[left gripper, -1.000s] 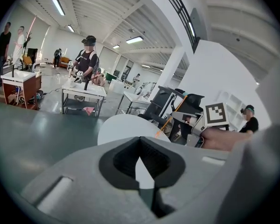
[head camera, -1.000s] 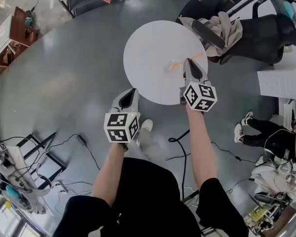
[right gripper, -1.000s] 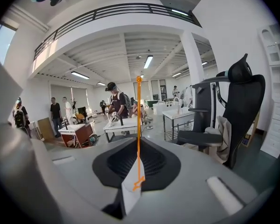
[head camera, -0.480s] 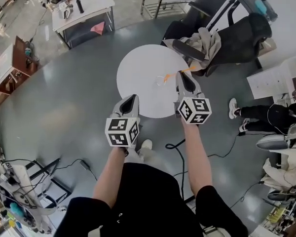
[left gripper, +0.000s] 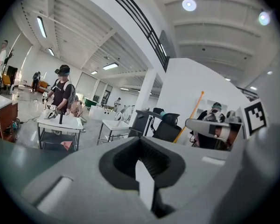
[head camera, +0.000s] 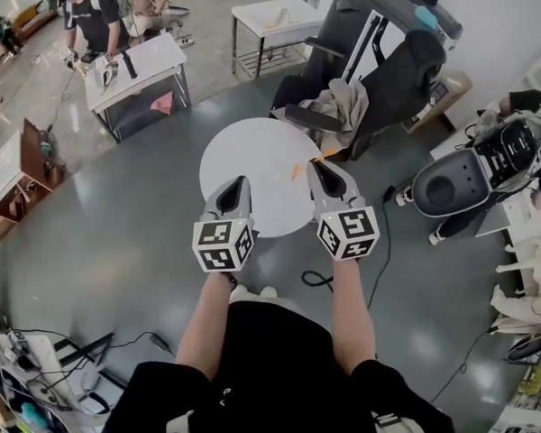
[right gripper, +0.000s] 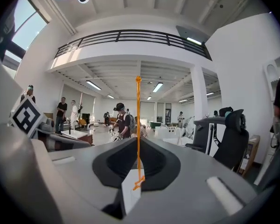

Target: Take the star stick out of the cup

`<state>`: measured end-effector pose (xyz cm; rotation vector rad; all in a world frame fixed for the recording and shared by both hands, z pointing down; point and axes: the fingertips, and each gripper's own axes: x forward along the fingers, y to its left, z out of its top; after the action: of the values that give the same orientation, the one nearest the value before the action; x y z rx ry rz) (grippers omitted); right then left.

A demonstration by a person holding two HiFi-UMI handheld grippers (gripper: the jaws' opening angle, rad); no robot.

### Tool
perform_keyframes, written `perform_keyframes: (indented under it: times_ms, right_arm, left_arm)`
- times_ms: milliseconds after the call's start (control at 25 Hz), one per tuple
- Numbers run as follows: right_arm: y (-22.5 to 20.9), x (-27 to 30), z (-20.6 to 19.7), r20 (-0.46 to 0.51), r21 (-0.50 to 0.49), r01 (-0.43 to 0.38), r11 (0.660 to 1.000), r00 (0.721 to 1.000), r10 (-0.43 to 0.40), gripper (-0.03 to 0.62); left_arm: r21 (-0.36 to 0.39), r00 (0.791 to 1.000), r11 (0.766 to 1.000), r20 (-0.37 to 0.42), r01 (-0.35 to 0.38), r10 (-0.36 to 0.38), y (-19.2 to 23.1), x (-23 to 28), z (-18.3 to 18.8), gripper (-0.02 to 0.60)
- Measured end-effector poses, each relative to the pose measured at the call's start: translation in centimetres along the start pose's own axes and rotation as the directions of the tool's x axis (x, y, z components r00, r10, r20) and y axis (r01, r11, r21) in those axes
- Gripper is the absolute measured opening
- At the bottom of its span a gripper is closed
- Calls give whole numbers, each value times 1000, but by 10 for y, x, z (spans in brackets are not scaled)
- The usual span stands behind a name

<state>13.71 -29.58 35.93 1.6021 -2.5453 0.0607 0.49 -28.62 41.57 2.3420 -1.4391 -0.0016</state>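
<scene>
My right gripper [head camera: 323,165] is shut on a thin orange stick [head camera: 296,170] and holds it above the round white table [head camera: 243,156]. In the right gripper view the orange stick [right gripper: 138,125] stands upright out of the closed jaws of my right gripper [right gripper: 137,174], with a small orange shape at its low end by the pads. My left gripper [head camera: 236,185] hovers beside it over the table's near edge. My left gripper [left gripper: 142,167] is shut with nothing in it. From that view the stick [left gripper: 191,116] shows slanting at the right. I cannot make out the cup.
Behind the table is a black office chair [head camera: 379,88] draped with cloth [head camera: 338,106]. A white work table [head camera: 135,66] with a person beside it is at the back left. A dark round machine [head camera: 455,183] sits at the right. A cable [head camera: 320,280] lies on the grey floor.
Both grippers have risen and drawn back toward me, and the table looks smaller below them. The right gripper still holds the orange stick. The cup seen by the stick earlier no longer shows.
</scene>
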Motion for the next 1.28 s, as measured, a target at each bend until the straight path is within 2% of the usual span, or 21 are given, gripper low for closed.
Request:
perform_keyframes:
  times_ms: [280, 480, 1280]
  right_arm:
    - [-3, -56, 34, 58, 31, 37, 999, 998, -38, 18]
    - [7, -78, 25, 36, 139, -8, 990, 999, 4, 18]
    - [10, -83, 5, 44, 178, -60, 982, 998, 53, 18]
  left_arm:
    - [42, 997, 998, 65, 46, -48, -29, -9, 23, 3]
    - [66, 997, 997, 64, 46, -51, -39, -9, 25, 3]
    - [134, 998, 991, 60, 23, -31, -58, -16, 26, 3]
